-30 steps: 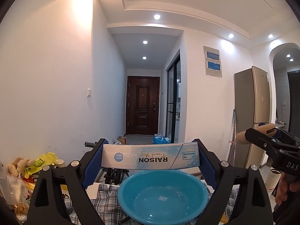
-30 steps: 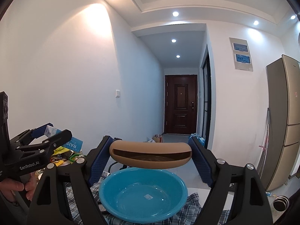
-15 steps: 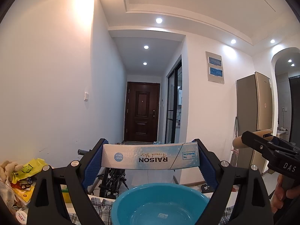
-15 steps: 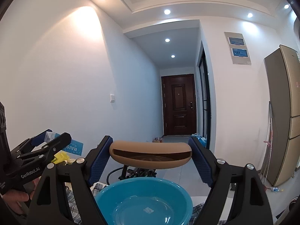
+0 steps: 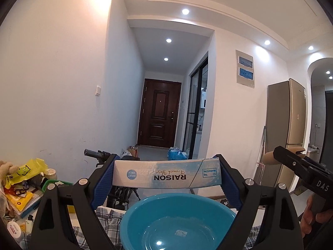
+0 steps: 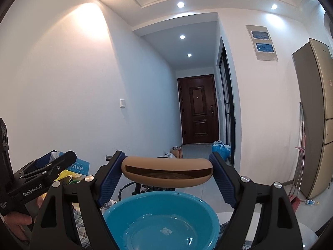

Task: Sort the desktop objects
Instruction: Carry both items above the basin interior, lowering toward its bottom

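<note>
My left gripper (image 5: 166,174) is shut on a long light-blue "RAISON" box (image 5: 166,174), held level above a blue plastic basin (image 5: 177,223). My right gripper (image 6: 167,174) is shut on a tan oblong case (image 6: 167,174) with a dark slot, held level above the same basin (image 6: 162,220). In the left wrist view the right gripper (image 5: 291,159) shows at the right edge. In the right wrist view the left gripper (image 6: 56,160) shows at the left with the box end. The basin sits on a checked cloth (image 5: 106,218).
A heap of clutter lies at the left: a yellow bag (image 5: 25,171), a plush toy (image 5: 6,166), booklets and a green tray (image 5: 54,184). A bike handlebar (image 5: 95,154) stands behind the table. A fridge (image 5: 285,135) is at the right.
Both grippers tipped up half a second ago and have tipped back down a little, so more of the basin and table clutter shows. Both holds are unchanged.
</note>
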Available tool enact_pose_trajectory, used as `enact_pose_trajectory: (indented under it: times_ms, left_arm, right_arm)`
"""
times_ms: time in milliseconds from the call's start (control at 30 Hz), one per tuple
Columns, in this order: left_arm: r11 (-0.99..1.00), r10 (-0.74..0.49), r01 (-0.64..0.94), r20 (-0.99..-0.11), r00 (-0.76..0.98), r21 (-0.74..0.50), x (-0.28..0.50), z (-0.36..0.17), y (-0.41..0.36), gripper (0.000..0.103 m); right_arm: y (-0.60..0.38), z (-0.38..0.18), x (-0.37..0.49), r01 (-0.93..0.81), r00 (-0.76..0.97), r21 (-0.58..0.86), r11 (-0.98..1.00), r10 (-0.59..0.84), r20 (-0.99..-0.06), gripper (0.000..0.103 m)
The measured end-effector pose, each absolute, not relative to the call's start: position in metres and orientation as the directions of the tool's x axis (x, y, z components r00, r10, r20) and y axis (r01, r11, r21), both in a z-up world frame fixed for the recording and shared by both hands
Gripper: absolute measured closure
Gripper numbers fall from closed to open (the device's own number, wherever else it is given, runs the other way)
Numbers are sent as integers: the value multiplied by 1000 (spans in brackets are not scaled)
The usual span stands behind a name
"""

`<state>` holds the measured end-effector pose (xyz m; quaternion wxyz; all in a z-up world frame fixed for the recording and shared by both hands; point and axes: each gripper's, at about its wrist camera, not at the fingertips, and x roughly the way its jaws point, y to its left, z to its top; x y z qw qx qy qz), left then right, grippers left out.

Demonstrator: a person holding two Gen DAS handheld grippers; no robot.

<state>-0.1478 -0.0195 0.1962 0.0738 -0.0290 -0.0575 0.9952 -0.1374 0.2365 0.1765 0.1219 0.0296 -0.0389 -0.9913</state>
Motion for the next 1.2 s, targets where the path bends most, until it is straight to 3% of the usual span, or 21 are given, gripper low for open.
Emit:
enact_pose_trajectory:
  times_ms: [367,1200]
  left_arm:
    - [-985,147,-139,-66,-987,-105,-147,192,-17,12]
    - [-988,138,-99,-405,-904,-117,-260,113,2,12]
  right_arm:
    - [235,172,-144,246,-966,74,-967,-251,-70,22]
    - [225,105,-239,209,-908,65,-976,-218,-357,22]
